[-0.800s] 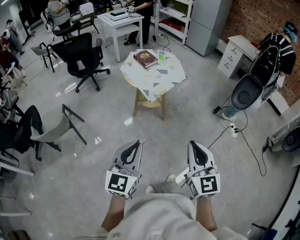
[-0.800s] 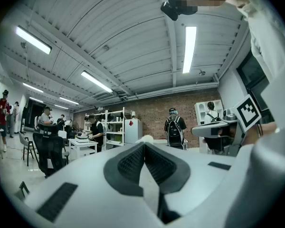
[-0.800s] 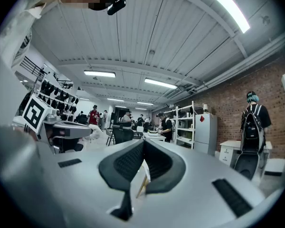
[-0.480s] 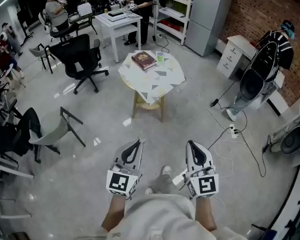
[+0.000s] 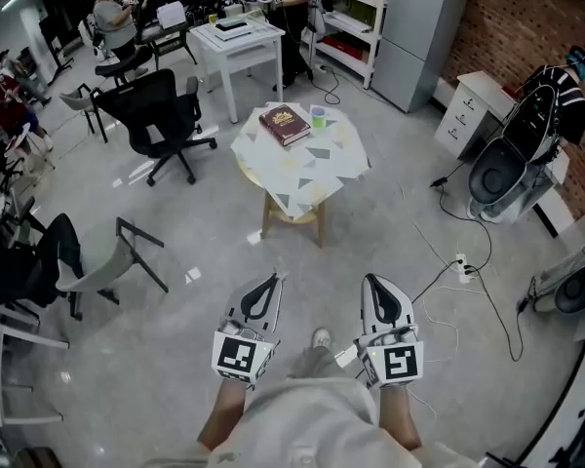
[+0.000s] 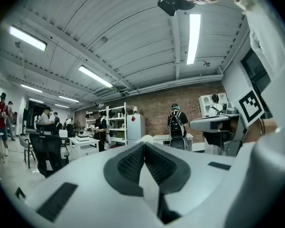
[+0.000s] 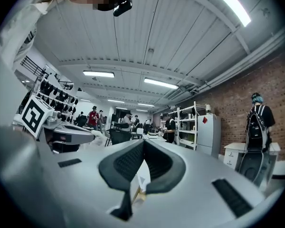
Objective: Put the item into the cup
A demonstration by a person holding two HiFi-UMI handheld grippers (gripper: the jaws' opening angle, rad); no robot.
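A small round table (image 5: 317, 178) with a patterned white cloth stands on the floor ahead of me in the head view. On it lie a dark red book (image 5: 284, 123) and, just to the right, a small green cup (image 5: 318, 116). No other item on the table can be made out at this distance. My left gripper (image 5: 269, 280) and right gripper (image 5: 372, 282) are held low, close to my body and well short of the table. In the left gripper view the left gripper (image 6: 145, 144) is shut with nothing in it. The right gripper (image 7: 144, 142) is likewise shut and empty.
A black office chair (image 5: 161, 115) and a grey chair (image 5: 107, 252) stand to the left of my path. A cable with a power strip (image 5: 460, 260) lies on the floor at right. A white table (image 5: 236, 37), shelves, a fridge (image 5: 414, 27) and several people are farther off.
The view has shifted as I step forward; the round table now sits slightly lower and nearer in the head view. Both grippers keep their pose, still shut.
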